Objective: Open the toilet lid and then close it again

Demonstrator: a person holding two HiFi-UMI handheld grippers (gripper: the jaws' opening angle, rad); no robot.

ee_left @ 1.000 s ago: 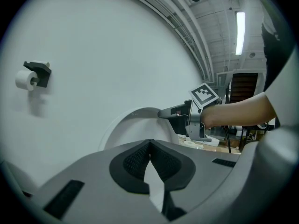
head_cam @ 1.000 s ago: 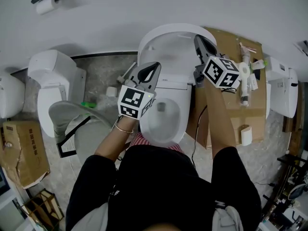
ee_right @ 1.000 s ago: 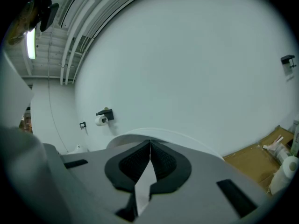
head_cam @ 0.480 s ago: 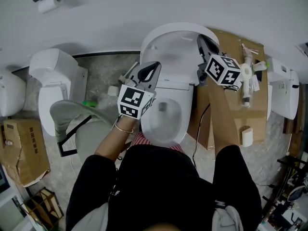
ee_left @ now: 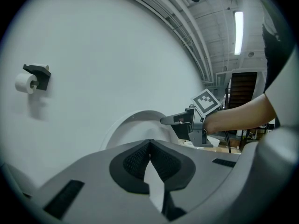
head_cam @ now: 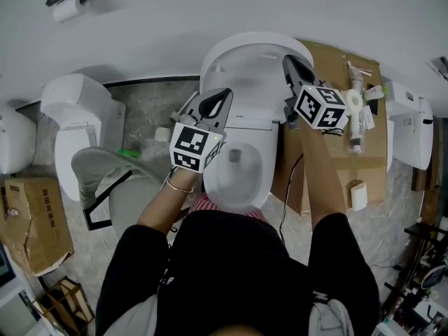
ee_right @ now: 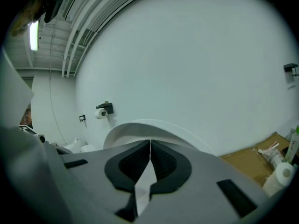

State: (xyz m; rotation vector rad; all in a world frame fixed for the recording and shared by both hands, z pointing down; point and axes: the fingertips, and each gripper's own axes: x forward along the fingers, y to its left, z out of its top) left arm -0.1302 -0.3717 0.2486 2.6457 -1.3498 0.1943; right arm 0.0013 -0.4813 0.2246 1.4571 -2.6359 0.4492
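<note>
1. The toilet lid [head_cam: 248,65] stands raised, leaning back at the white wall; the bowl [head_cam: 238,170] lies uncovered below it, right in front of my operator's body
2. Left gripper [head_cam: 224,95]: I see it over the left side of the toilet, near the hinge end of the bowl, pointing toward the lid. In its own view [ee_left: 149,141] the ribbed pads meet at the tips, nothing between them; the lid's curved top [ee_left: 135,122] rises beyond
3. Right gripper [head_cam: 290,65]: sits at the lid's right edge, tips up by the rim. In its own view [ee_right: 150,142] the jaws are closed tip to tip and empty, the lid's arc [ee_right: 154,126] just behind them; whether the tips touch the lid I cannot tell
4. From the left gripper view the right gripper [ee_left: 166,120] shows beside the lid's right edge
5. Surroundings: cardboard box [head_cam: 364,152] just right of the toilet; paper roll [head_cam: 70,7] on a wall holder, upper left
</note>
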